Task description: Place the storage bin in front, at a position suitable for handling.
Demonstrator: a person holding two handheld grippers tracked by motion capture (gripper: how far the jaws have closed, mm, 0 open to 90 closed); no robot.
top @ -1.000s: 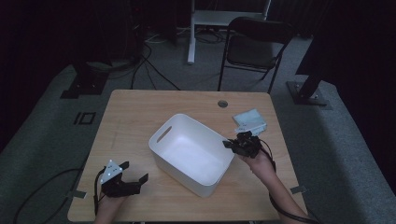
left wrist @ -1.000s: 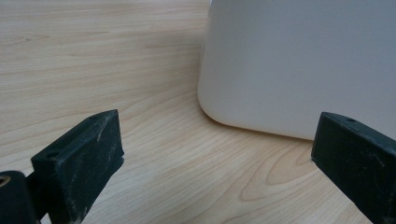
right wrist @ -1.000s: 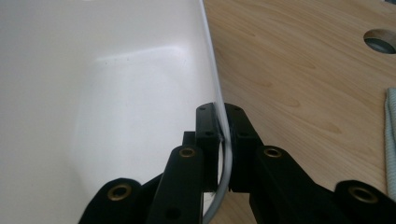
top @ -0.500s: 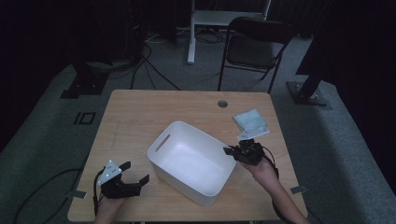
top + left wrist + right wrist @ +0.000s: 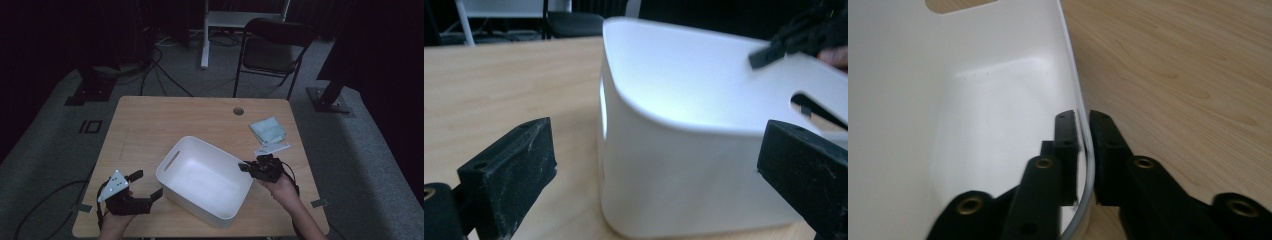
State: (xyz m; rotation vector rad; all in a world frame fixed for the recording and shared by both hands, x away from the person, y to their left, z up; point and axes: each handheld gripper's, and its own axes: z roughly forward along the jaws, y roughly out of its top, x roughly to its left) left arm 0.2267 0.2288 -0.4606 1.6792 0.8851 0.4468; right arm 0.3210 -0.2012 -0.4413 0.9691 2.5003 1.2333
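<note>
A white plastic bin [image 5: 205,180] with handle slots stands skewed on the front half of the wooden table [image 5: 165,120]. My right gripper [image 5: 243,167] straddles its right rim. In the right gripper view the thin wall [image 5: 973,125] runs between the two pads [image 5: 1067,137]. The right gripper's [image 5: 1084,125] jaws have just been opening, and a sliver of gap shows on each side of the wall. My left gripper [image 5: 147,184] is open at the front left, held off the table, facing the bin's near corner [image 5: 684,165]. The left gripper view also catches the right gripper [image 5: 769,52] over the far rim.
A folded pale blue cloth [image 5: 267,130] and a white strip [image 5: 271,148] lie on the table behind my right hand. A cable hole [image 5: 238,110] sits near the back edge. A black chair [image 5: 272,45] and floor cables are beyond the table.
The bin has slid and turned toward the front of the table with my right gripper on its rim. My left gripper has risen slightly.
</note>
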